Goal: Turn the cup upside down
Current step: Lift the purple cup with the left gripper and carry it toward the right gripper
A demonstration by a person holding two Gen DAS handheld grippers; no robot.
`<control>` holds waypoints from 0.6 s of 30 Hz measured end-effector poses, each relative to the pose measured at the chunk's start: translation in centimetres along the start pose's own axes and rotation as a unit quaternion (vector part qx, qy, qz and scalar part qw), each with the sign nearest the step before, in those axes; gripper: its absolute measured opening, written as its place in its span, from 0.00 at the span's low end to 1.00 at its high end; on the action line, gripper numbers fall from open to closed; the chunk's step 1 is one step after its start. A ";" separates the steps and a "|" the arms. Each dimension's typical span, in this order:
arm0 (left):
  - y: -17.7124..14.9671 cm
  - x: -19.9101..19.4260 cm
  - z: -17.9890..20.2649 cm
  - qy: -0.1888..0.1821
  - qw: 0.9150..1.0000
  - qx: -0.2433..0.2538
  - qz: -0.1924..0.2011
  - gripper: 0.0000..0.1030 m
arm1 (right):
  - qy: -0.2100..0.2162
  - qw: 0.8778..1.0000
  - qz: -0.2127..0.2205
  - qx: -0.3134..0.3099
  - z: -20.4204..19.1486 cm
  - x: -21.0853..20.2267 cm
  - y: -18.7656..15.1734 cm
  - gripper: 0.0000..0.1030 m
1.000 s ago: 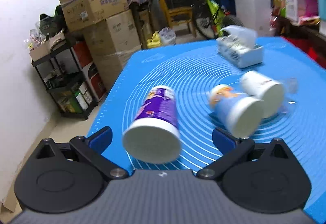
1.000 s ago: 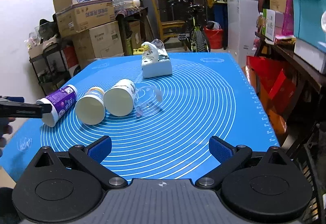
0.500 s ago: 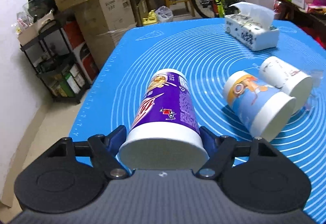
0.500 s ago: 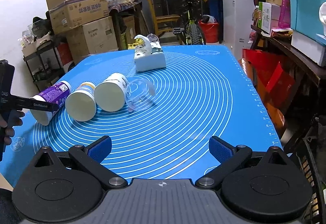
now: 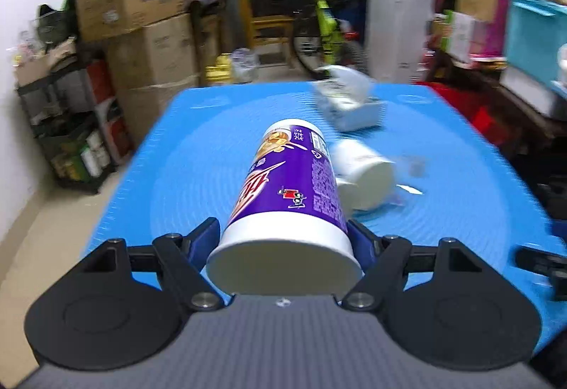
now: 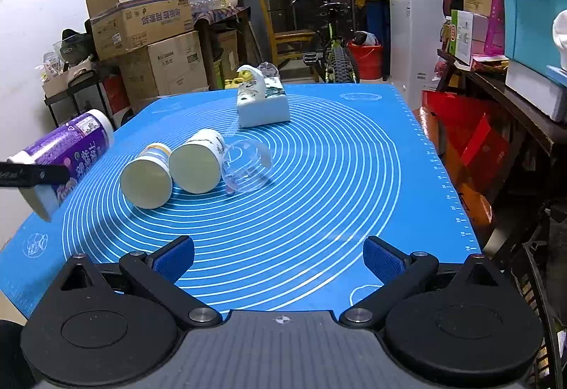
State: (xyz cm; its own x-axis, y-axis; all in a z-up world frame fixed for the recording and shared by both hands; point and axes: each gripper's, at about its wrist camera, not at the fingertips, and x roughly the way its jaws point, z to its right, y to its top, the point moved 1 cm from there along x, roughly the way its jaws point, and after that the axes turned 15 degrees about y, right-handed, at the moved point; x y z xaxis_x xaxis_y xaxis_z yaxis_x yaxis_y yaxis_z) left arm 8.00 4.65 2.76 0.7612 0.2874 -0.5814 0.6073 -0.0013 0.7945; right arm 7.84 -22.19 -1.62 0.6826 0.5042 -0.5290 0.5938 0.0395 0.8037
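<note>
My left gripper (image 5: 283, 240) is shut on the purple paper cup (image 5: 290, 190) near its wide open end and holds it lifted off the blue mat (image 5: 184, 169), lying lengthwise with its base pointing away. In the right wrist view the purple cup (image 6: 67, 155) hangs tilted at the far left above the mat (image 6: 319, 176). My right gripper (image 6: 278, 258) is open and empty over the mat's near edge. A blue-and-white cup (image 6: 149, 176), a white cup (image 6: 196, 165) and a clear plastic cup (image 6: 248, 165) lie on their sides mid-mat.
A tissue box (image 6: 262, 102) stands at the back of the mat. Cardboard boxes (image 6: 141, 34) and a shelf (image 5: 71, 127) stand left of the table, a bicycle (image 6: 329, 45) behind it, and shelves with a teal bin (image 6: 531, 17) to the right.
My left gripper closed on the purple cup and has lifted it off the mat, swinging to face further right. The right gripper has barely moved.
</note>
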 end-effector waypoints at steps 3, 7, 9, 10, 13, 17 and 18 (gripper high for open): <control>-0.7 -0.2 2.8 -0.028 0.999 -0.003 -0.016 0.75 | -0.005 1.000 0.001 0.007 0.4 -0.5 -0.2 0.98; -1.6 1.4 6.2 -0.054 0.997 -0.007 -0.058 0.75 | -0.011 1.000 -0.003 0.015 1.1 -1.1 -0.4 0.98; -1.9 2.1 7.6 -0.060 0.995 -0.011 -0.077 0.75 | -0.013 1.000 -0.004 0.016 1.4 -1.4 -0.6 0.98; -2.1 2.3 8.4 -0.059 0.995 -0.010 -0.082 0.75 | -0.014 1.000 -0.005 0.018 1.5 -1.5 -0.7 0.98; -2.4 2.8 10.2 -0.061 0.994 0.004 -0.094 0.75 | -0.015 1.000 -0.007 0.023 2.0 -1.6 -0.9 0.98; -3.2 3.0 11.3 -0.059 0.993 0.019 -0.100 0.75 | -0.015 0.999 -0.010 0.027 2.5 -1.6 -1.2 0.98; -3.4 3.1 11.4 -0.052 0.994 0.024 -0.097 0.76 | -0.015 0.999 -0.011 0.028 2.6 -1.6 -1.3 0.98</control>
State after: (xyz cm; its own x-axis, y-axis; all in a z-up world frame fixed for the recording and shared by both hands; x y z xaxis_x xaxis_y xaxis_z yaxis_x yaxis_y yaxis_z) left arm 10.93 -5.37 -3.75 0.6461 0.1852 -0.7404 0.7536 -0.0009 0.6574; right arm 7.10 -25.31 -2.52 0.6811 0.4779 -0.5548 0.6312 0.0009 0.7757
